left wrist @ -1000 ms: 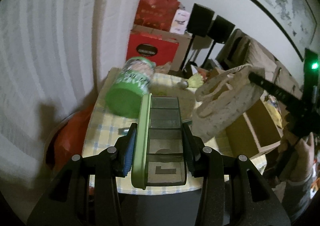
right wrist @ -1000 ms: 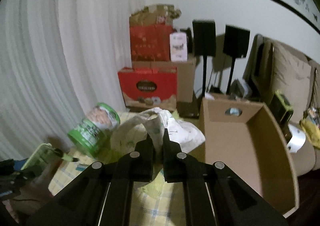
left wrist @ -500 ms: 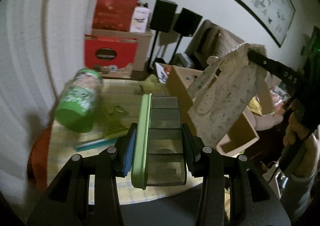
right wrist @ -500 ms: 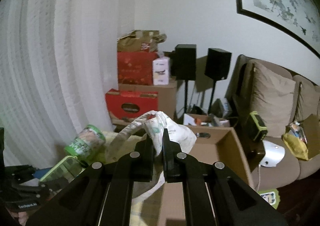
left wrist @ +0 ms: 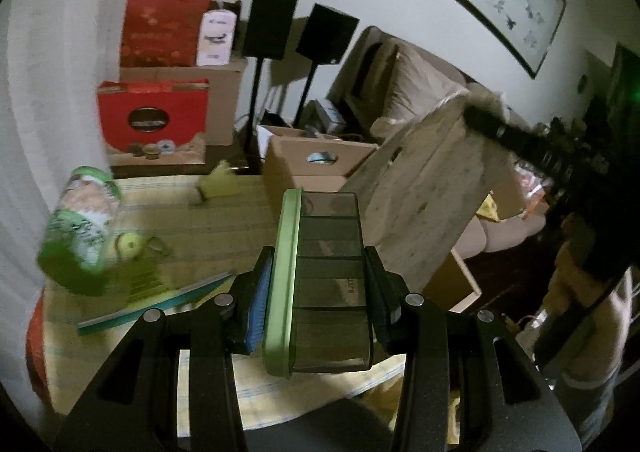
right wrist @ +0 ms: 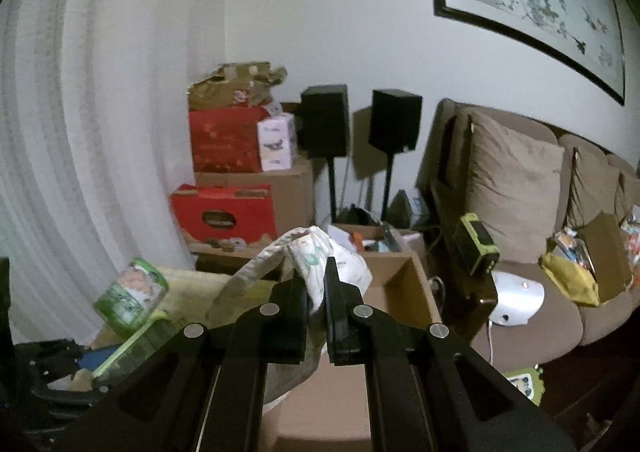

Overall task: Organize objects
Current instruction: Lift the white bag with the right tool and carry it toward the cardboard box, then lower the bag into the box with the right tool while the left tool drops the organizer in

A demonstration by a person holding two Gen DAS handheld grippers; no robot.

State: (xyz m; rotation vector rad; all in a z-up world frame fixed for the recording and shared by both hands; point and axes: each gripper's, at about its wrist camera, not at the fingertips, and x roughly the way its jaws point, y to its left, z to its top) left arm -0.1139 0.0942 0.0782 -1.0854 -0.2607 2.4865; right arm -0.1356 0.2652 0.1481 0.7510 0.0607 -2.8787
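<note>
My left gripper (left wrist: 320, 280) is shut on a long green-edged, smoky clear compartment box (left wrist: 326, 284), held above the near table edge. My right gripper (right wrist: 316, 284) is shut on a white printed diaper (right wrist: 320, 256), held in the air over an open cardboard box (right wrist: 404, 276). In the left wrist view the diaper (left wrist: 424, 188) hangs from the right gripper (left wrist: 480, 124) in front of that box (left wrist: 304, 168). A green canister (left wrist: 80, 228) lies tilted on the yellow checked tablecloth (left wrist: 224, 228); it also shows in the right wrist view (right wrist: 130, 296).
A teal-edged flat item (left wrist: 160, 304) and small green things (left wrist: 132, 244) lie on the cloth. Red boxes (left wrist: 152, 120), cardboard cartons and two speakers on stands (left wrist: 272, 24) stand behind the table. A brown sofa with cushions (right wrist: 516, 188) is at the right.
Both grippers have risen and swung right with their loads. The diaper now hangs higher, over the cardboard box, and the canister has slid to the left of view.
</note>
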